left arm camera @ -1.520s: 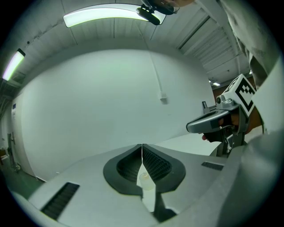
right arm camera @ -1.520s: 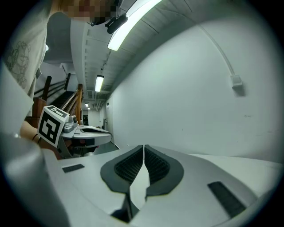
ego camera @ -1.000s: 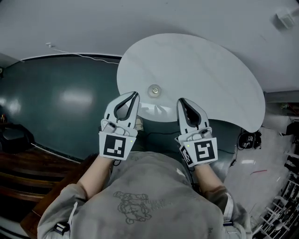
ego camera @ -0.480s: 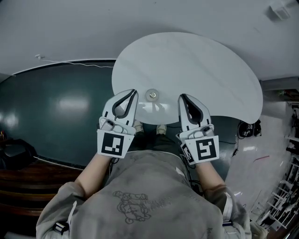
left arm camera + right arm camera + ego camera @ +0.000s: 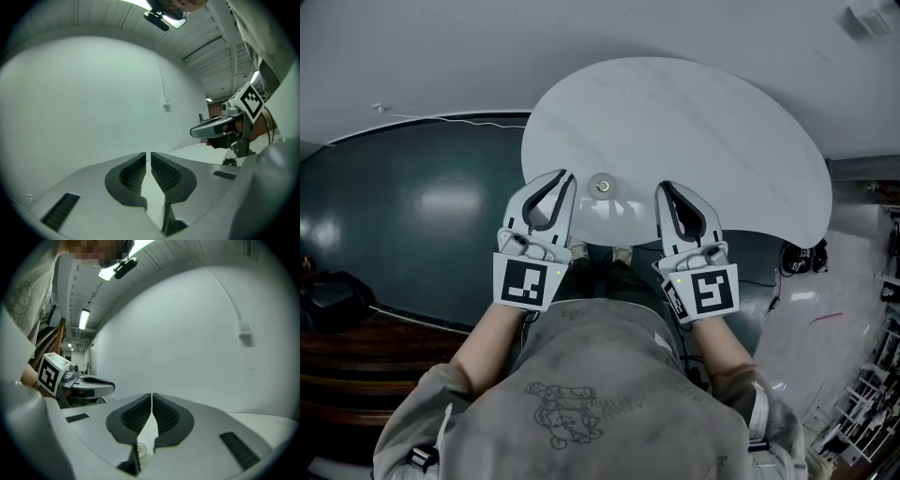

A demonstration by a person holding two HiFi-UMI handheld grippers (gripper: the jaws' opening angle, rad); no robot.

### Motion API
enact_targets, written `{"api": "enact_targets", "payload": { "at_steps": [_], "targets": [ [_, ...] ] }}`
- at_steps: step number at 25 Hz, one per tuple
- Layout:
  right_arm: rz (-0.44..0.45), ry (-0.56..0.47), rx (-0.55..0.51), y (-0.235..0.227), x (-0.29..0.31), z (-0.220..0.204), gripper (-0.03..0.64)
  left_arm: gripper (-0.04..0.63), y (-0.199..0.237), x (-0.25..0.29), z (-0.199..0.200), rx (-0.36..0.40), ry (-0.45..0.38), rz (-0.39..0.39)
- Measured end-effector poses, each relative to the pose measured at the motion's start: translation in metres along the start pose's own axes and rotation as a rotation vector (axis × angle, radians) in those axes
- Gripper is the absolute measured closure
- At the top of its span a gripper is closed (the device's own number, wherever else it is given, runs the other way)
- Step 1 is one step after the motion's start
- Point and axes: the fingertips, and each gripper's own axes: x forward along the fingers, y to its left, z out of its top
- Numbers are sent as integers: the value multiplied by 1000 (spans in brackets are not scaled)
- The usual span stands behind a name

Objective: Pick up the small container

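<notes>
Flanking one small container (image 5: 603,185), left tool (image 5: 566,175) and right tool (image 5: 664,187) are closed.

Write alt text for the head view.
Seen from above, a person holds the left gripper and right gripper, both shut and empty, over the near edge of a white table. A small container sits on the table between their tips, untouched.

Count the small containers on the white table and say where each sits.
1. The small container sits by the table's near edge, between the left hand-held gripper and right hand-held gripper.
</notes>
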Motion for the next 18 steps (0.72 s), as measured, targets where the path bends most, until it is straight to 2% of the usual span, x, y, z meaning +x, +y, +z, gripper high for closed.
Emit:
{"api": "enact_targets", "payload": {
  "at_steps": [2, 3, 4, 5, 8, 10, 13, 18],
  "targets": [
    [6, 2, 1, -2, 1, -2, 584, 572, -5, 3, -2, -5, 3, -17],
    [7, 4, 0, -3, 1, -3, 584, 544, -8, 5, -3, -10, 8, -34],
    [8, 4, 0, -5, 1, -4, 584, 462, -12, 8, -6, -14, 14, -54],
    [10, 5, 1, -5, 2, -5, 584, 421, -16, 11, -9, -15, 20, -73],
    [18, 7, 0, -9, 5, -9, 584, 364, -25, 21, -13, -3, -3, -113],
    [25, 9, -3, -15, 10, -12, 584, 332, -31, 32, -18, 4, -20, -126],
    [37, 12, -6, -22, 21, -19, 584, 290, -35, 50, -36, 14, 0, -133],
    [52, 19, -3, -18, 32, -32, 584, 269, -44, 65, -77, 28, 51, -161]
  ]
}}
